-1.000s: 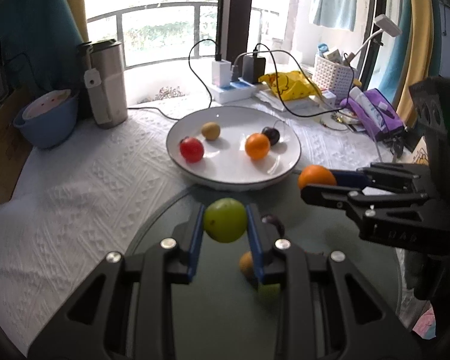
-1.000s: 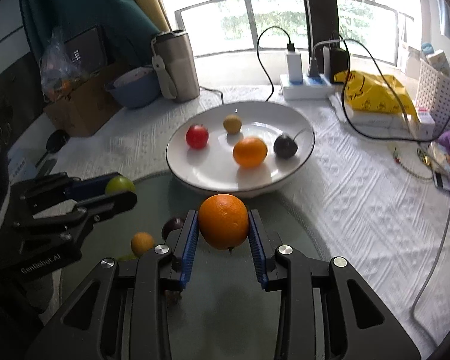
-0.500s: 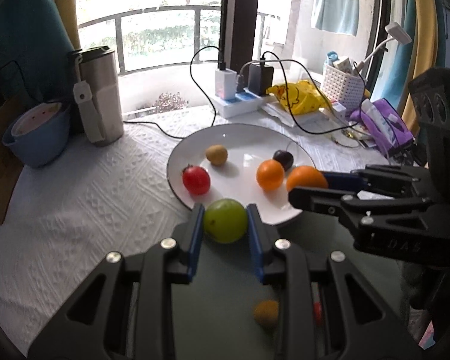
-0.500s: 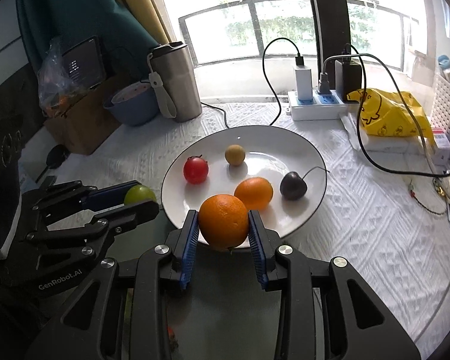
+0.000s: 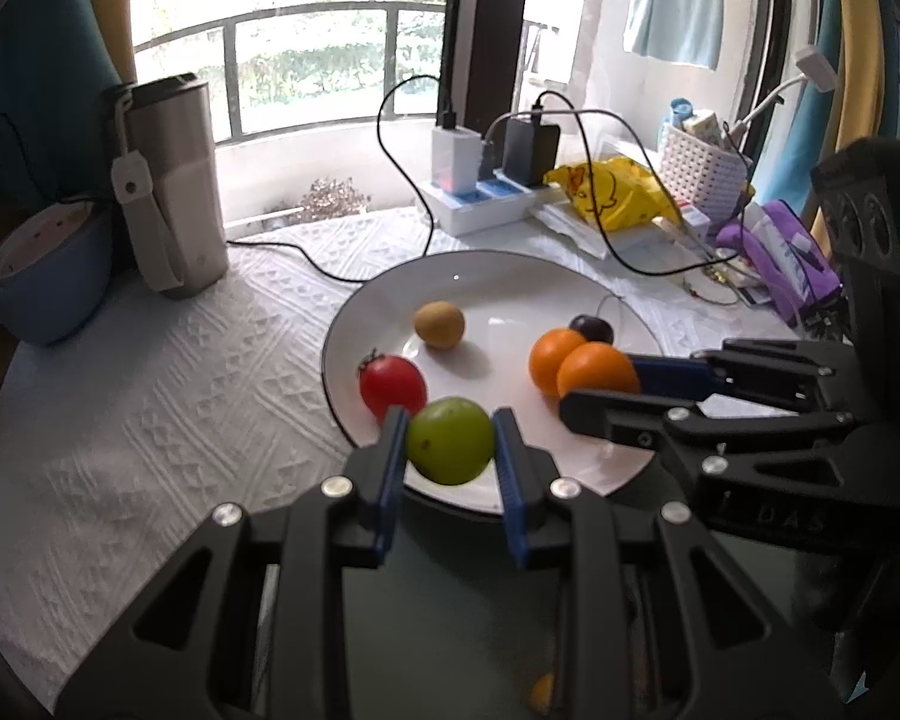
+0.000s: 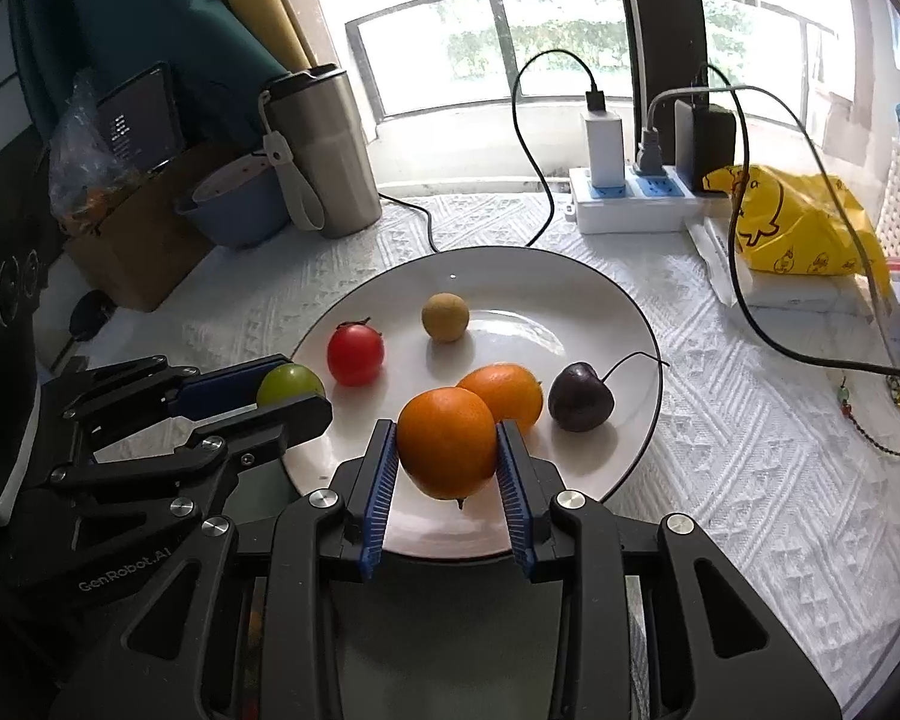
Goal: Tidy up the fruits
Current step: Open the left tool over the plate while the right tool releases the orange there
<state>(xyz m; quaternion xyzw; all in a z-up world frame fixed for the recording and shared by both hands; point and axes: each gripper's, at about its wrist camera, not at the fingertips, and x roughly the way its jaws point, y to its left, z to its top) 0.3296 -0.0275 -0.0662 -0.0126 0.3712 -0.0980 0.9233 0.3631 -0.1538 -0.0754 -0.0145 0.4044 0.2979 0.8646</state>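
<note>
Both wrist fisheyes look forward and downward along their own tongs, close over the white plate (image 5: pixel 354 324) (image 6: pixel 636 324). Both share plate, worktop, window; each sees the other tongs sideways.

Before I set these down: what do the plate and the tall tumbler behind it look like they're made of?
White plate: probably glazed ceramic, since it looks glossy, with a bright highlight, soft reflections and a thin dark rim line; melamine can't be excluded. Tumbler: apparently brushed stainless steel, with a dull silvery sheen and vertical facets, a dark lid that looks like plastic, and a pale strap that may be silicone.
</note>
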